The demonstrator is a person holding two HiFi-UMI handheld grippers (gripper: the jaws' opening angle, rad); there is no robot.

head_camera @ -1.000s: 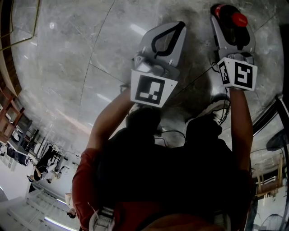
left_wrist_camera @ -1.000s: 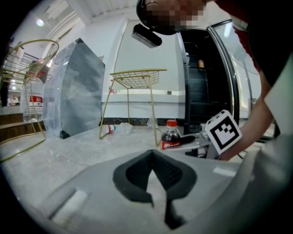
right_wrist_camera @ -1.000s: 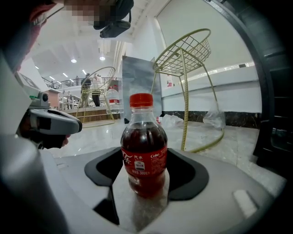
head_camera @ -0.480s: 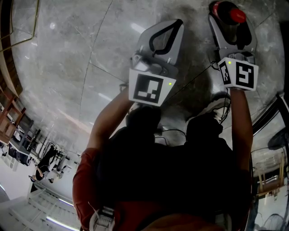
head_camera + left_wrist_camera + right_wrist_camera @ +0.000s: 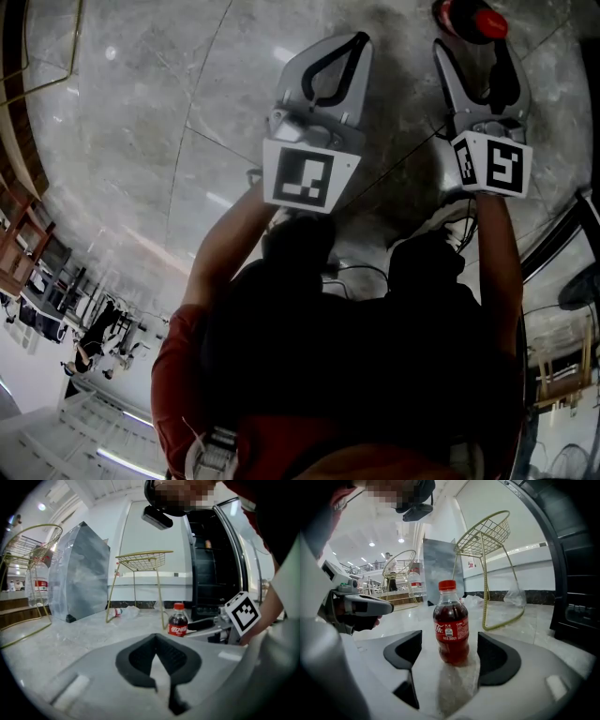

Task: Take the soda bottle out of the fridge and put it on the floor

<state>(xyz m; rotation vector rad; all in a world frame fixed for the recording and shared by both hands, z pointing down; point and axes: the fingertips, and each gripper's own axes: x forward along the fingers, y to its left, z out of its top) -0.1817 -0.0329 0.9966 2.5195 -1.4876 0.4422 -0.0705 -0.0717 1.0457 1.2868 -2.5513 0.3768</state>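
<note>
Right claw (image 5: 450,644): jaws wide, just been opening; pads clear of the bottle (image 5: 451,630) on both sides.
Bottle: upright on the marble floor (image 5: 520,620) between those jaws; red cap, dark soda, red label with white characters, small print apparently "Cola".
Left claw (image 5: 156,637): closed, tips meeting, empty, left of the bottle.
Gold wire stand (image 5: 487,541): behind the bottle.
Fridge (image 5: 576,573): dark, at right edge.
</note>
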